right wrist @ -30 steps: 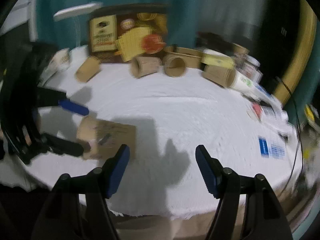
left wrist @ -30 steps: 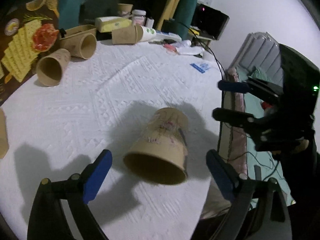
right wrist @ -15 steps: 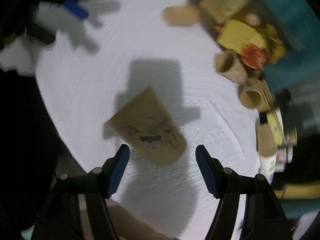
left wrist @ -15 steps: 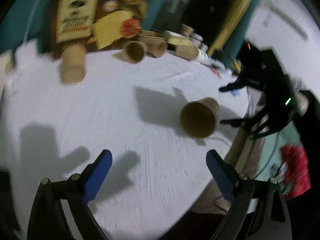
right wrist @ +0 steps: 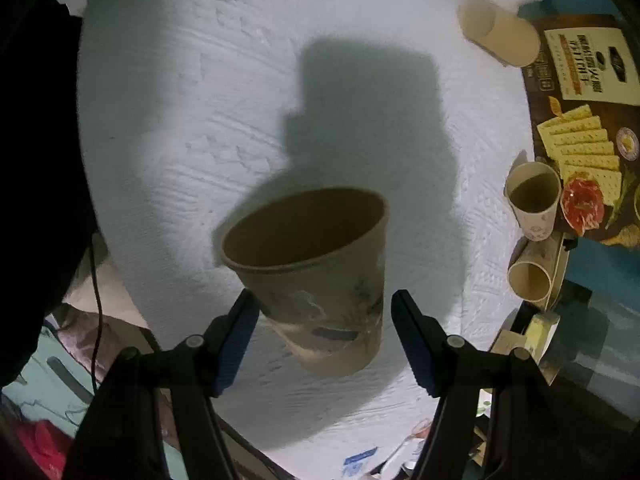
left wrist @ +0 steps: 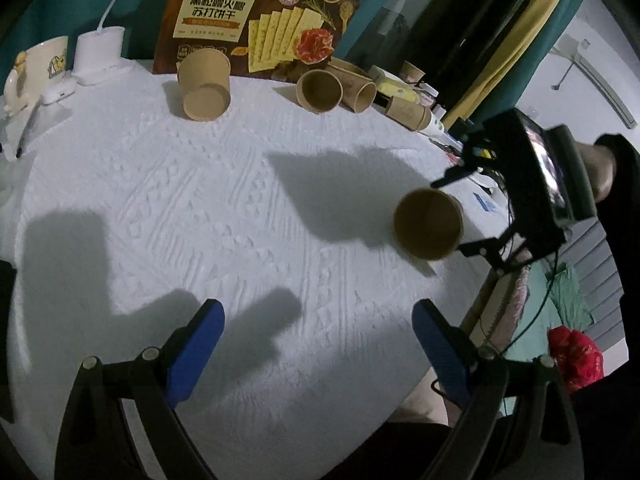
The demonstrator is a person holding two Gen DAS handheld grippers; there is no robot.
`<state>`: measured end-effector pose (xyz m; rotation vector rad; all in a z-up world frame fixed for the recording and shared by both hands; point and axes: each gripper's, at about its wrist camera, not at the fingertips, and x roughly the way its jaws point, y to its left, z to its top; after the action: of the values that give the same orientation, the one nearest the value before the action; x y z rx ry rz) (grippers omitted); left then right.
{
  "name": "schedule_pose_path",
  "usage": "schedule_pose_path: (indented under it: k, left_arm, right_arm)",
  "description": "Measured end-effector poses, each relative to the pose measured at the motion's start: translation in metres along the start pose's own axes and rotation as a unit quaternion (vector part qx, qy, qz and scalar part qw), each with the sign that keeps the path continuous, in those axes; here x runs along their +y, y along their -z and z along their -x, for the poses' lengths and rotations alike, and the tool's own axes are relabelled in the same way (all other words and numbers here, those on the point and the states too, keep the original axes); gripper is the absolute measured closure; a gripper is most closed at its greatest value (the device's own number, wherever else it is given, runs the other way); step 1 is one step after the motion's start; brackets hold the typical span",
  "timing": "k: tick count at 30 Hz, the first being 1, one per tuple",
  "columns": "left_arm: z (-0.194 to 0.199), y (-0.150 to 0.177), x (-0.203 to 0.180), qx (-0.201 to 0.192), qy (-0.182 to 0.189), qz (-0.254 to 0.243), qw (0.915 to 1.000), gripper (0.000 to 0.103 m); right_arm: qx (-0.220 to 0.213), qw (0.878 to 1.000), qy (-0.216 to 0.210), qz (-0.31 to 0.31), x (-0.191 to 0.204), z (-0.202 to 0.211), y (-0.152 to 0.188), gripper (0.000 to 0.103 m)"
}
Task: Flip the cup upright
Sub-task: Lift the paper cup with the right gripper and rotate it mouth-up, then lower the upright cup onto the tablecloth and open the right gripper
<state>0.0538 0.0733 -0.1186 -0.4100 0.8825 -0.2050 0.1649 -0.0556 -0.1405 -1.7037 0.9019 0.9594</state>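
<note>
A brown paper cup with a faint printed pattern sits between the blue pads of my right gripper, mouth up and tilted, above the white tablecloth. The jaws stand apart; the left pad touches the cup wall, and a small gap shows at the right pad. In the left wrist view the same cup shows at the table's right edge with my right gripper around it. My left gripper is open and empty over the near part of the table.
Several other paper cups lie on their sides at the far edge, before a cracker box. A white mug and a white charger stand far left. The table edge drops off to the right.
My right gripper has closed in around the lying cup and lifted it, turning it mouth up. My left gripper has drawn back from the cup toward the near side.
</note>
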Motion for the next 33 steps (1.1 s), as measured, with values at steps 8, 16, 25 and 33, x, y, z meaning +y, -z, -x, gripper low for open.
schedule_pose_path:
  k: [8, 16, 25, 33]
  left_arm:
    - [0.000, 0.002, 0.005, 0.002, 0.021, 0.006, 0.9998, 0.008]
    - [-0.004, 0.000, 0.004, 0.006, 0.020, 0.008, 0.9997, 0.008]
    - [-0.007, -0.004, -0.009, -0.001, 0.023, -0.007, 0.9997, 0.008]
    - [-0.007, -0.018, -0.023, -0.013, 0.008, -0.031, 0.9994, 0.008]
  right_arm:
    - [0.022, 0.999, -0.007, 0.022, -0.004, -0.010, -0.009, 0.037]
    - [0.013, 1.000, -0.002, 0.020, -0.005, -0.013, -0.008, 0.043]
    - [-0.050, 0.996, 0.001, -0.069, -0.023, 0.011, 0.021, 0.044]
    - [-0.210, 0.935, 0.001, -0.285, -0.047, 0.034, 0.068, 0.044]
